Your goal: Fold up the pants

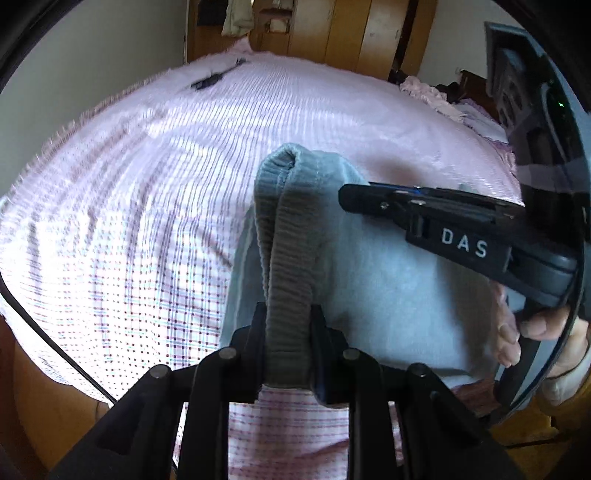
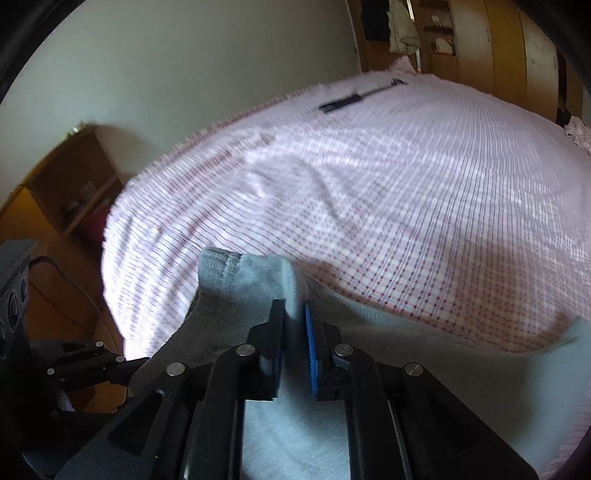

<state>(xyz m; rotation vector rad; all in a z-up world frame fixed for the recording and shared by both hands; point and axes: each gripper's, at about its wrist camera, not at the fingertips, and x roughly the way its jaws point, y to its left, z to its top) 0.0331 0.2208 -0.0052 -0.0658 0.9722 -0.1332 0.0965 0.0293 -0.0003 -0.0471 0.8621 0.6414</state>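
Observation:
The pants (image 1: 388,280) are light grey-blue with a ribbed waistband (image 1: 284,229). They hang lifted over a bed with a pink checked sheet (image 1: 147,206). My left gripper (image 1: 288,314) is shut on the ribbed waistband. My right gripper (image 1: 345,194) reaches in from the right and grips the pants' upper edge beside it. In the right wrist view my right gripper (image 2: 295,314) is shut on a fold of the pants (image 2: 258,288). The left gripper (image 2: 144,363) shows at lower left, its tips against the cloth.
A dark stick-like object (image 2: 354,98) lies at the bed's far end. Wooden wardrobes (image 1: 351,33) stand behind the bed, a wooden shelf unit (image 2: 74,192) to its left. Crumpled pink bedding (image 1: 432,94) sits at the far right. A hand (image 1: 543,328) holds the right gripper.

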